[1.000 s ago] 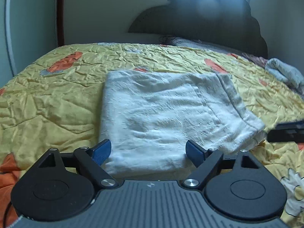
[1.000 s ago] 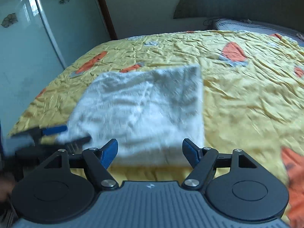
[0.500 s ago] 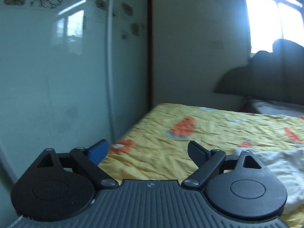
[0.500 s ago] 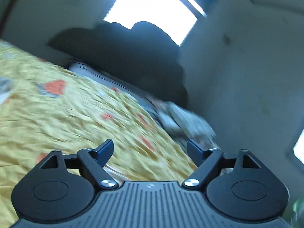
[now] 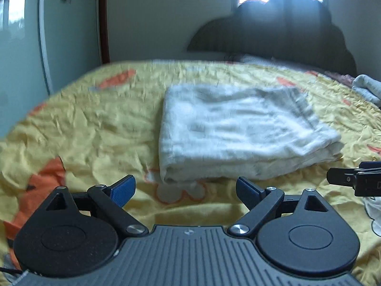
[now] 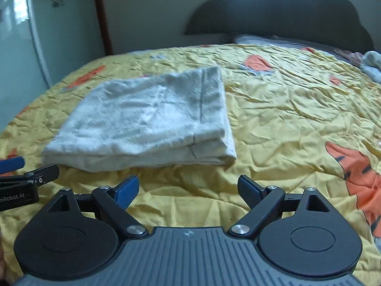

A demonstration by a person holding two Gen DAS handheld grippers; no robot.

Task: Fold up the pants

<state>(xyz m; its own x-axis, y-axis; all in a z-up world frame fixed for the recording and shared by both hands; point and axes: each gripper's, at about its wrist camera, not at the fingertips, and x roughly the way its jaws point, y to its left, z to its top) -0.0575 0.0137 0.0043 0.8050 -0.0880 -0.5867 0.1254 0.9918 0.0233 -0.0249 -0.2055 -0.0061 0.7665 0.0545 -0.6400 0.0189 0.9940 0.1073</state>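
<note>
Bed (image 5: 100, 128) w/ yellow-and-orange quilt filled both views, running ahead of and under both sets of fingers. Pants (image 5: 238, 128), pale and white-ish, lay on it as a compact rectangle of several stacked layers, just ahead of the left gripper (image 5: 185, 188); in the right wrist view the pants (image 6: 152, 119) sat ahead and to the left of the right gripper (image 6: 188, 188). Folding looked done, or v. nearly: edges roughly squared, nothing trailing, no leg loose. Left to do, at most, a tidy-up of the slightly ragged near edge. Left fingers (image 5: 122, 188) were spread wide, having just been opening, nothing between them. Right fingers (image 6: 126, 189) likewise released, also just opened further, empty. Neither touched the pants; both hung short of the near edge, approx. side by side.
</note>
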